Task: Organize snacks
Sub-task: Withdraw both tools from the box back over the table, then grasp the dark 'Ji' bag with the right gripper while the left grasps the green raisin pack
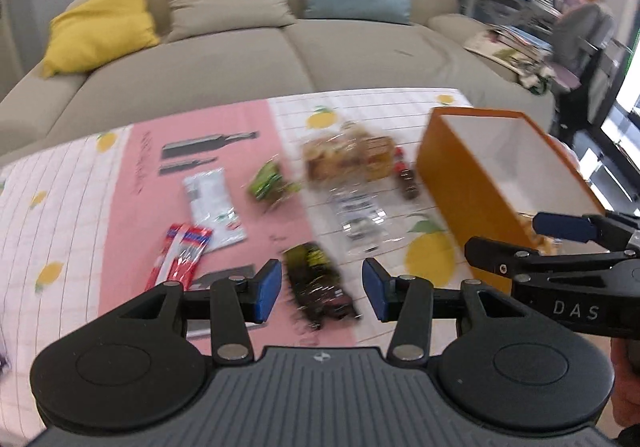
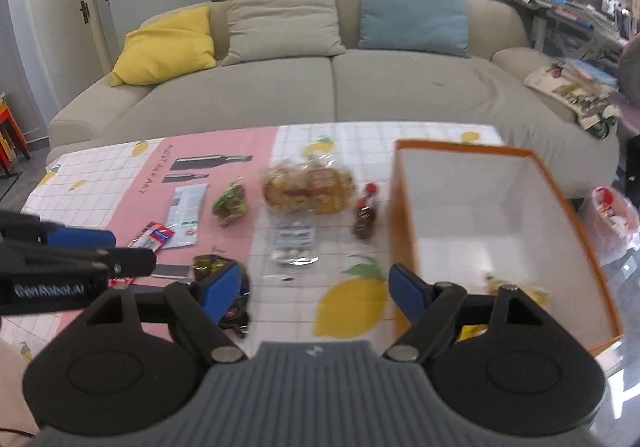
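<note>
Your left gripper [image 1: 322,293] jaws stood half open, empty, above dark packet [image 1: 318,287]. Your right gripper [image 2: 316,293] jaws gaped wide, empty. Box [image 2: 404,207] held one yellow snack [image 2: 536,293]; about seven snacks remained on desk [image 1: 72,207]. Task barely begun.

A low surface [image 2: 352,135] covered by a white grid cloth printed with yellow lemons and a pink panel holds an open orange cardboard box [image 2: 404,223] at the right. Left of it lie a clear bag of golden biscuits [image 2: 308,191], a small dark bottle-shaped sweet [image 2: 365,221], a green wrapped snack [image 2: 230,203], a white sachet [image 2: 186,213], a red-and-white packet [image 2: 154,235] and a dark glossy packet [image 1: 318,287].
</note>
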Demonstrator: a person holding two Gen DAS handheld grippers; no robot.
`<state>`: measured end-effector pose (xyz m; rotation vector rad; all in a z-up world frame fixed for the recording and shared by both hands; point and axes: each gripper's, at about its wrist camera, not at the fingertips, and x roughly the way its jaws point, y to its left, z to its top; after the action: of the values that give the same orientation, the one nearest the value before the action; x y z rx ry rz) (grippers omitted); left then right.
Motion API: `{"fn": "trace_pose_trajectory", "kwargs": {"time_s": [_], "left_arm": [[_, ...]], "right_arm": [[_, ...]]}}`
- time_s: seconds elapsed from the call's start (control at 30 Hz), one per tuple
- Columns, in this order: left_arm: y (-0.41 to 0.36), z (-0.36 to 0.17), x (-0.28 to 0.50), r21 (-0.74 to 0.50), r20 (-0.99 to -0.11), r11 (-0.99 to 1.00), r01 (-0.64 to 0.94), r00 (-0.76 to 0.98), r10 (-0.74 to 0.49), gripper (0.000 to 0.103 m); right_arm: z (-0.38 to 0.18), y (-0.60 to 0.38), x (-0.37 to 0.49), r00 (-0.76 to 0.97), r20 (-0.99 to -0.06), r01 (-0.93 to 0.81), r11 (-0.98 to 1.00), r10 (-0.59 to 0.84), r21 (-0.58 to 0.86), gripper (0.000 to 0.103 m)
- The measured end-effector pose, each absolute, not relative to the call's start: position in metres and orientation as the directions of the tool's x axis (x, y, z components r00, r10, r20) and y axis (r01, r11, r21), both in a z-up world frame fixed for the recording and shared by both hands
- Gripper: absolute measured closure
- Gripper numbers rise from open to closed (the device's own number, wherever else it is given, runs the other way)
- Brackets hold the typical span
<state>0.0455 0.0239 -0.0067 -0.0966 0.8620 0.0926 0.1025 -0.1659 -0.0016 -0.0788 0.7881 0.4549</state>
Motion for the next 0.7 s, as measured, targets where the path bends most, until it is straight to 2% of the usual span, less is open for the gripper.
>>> {"fn": "trace_pose_trajectory", "kwargs": {"time_s": [0.4,0.7], "left_arm": [[0.089,-0.063,0.035,-0.142,-0.833,0.945,-0.296,0.552,0.048,0.046],[0.121,-0.086,0.049,-0.179,-0.865,0.913,-0.366,0.502,0.031,0.046]], "right_arm": [[-0.073,-0.095,0.11,0.472,-0.805,-0.45,0.883,0.36,0.131,0.024],[-0.102,-0.056,0.132,0.417,-0.832,-0.518,0.848,0.365,0.113,0.024]]}}
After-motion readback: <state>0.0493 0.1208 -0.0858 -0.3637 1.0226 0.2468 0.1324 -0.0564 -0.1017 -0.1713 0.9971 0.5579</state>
